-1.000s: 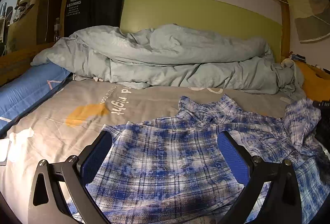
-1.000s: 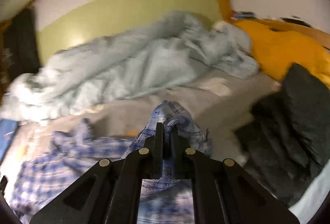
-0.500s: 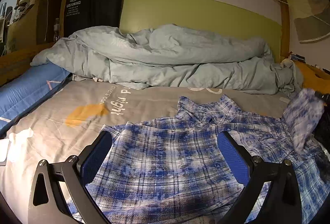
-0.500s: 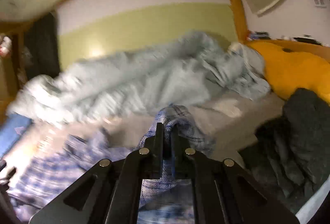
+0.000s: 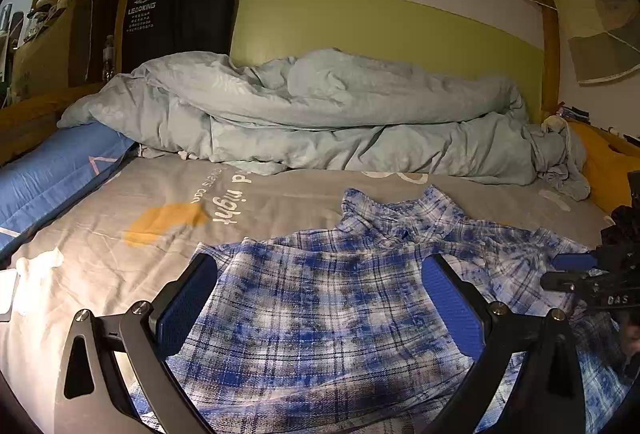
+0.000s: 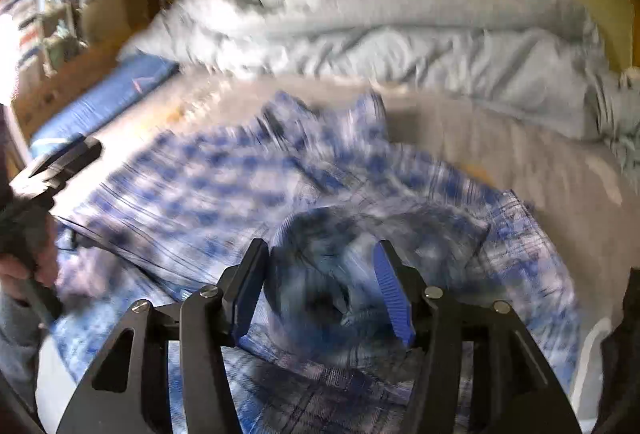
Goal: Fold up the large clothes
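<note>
A blue and white plaid shirt (image 5: 328,294) lies spread on the grey bedsheet (image 5: 120,234), collar toward the duvet. My left gripper (image 5: 320,298) hovers low over the shirt's body, open, with nothing pinched. At the right edge of that view my right gripper (image 5: 580,274) reaches in over the shirt's right side. In the blurred right wrist view my right gripper (image 6: 320,290) has its jaws opening. The bunched sleeve (image 6: 360,246) lies loose between and below its blue pads, folded in over the shirt. A hand (image 6: 24,266) holds the left gripper (image 6: 60,162) at the left edge.
A crumpled pale green duvet (image 5: 320,114) fills the back of the bed. A blue mat (image 5: 48,170) lies along the left side, and an orange cushion (image 5: 612,170) and dark clothes (image 5: 624,222) sit at the right. Wooden frame and wall close off the rear.
My right gripper swung left and tilted downward, carrying the sleeve over the shirt, then its shut jaws parted off the cloth. The left gripper stayed still and open.
</note>
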Demonstrator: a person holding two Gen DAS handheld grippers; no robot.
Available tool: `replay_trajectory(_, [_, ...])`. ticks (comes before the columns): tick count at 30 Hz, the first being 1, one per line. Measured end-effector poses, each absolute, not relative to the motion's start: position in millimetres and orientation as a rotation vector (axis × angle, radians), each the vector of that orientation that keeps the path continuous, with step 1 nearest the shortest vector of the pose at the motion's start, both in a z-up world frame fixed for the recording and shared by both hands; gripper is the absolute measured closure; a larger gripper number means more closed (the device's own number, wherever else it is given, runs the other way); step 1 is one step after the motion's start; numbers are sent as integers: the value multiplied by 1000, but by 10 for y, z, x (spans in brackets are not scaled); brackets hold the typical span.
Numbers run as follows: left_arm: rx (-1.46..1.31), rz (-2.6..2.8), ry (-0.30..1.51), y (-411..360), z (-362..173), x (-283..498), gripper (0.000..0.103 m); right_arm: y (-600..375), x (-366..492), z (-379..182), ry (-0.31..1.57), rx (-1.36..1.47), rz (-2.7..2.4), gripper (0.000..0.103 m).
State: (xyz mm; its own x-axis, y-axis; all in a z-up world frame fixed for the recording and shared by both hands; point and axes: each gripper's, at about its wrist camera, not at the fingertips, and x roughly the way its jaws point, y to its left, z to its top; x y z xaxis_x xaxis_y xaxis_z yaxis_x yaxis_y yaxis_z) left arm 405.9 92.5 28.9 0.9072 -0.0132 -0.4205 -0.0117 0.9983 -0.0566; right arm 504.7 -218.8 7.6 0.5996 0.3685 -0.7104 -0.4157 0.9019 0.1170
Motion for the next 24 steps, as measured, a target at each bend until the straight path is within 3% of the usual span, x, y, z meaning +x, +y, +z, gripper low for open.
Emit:
replay_trajectory(2, [-58,-16,432,910,290,4052,0,-2303,5019,160,760,-28,424,47])
replay_trajectory(6, [-63,-107,443,811,284,4062,0,-2692,4905,401,628,125,338,30])
replay_trajectory(13, [-197,-345,616,341,250,4596,0,-3415,4924,542,545,352,73,25])
replay_trajectory(17, [-254,-446,758,-82,96,5109,10,-3604,4951,532,576,385,20,25])
replay_trajectory(19, [-251,-453,812,-296,18,5348,21,-3624,4964,539,585,380,20,25])
replay_trajectory(24, [-137,-439,881,-760,-78,5803,32,-3583,4943,518,602,353,44,25])
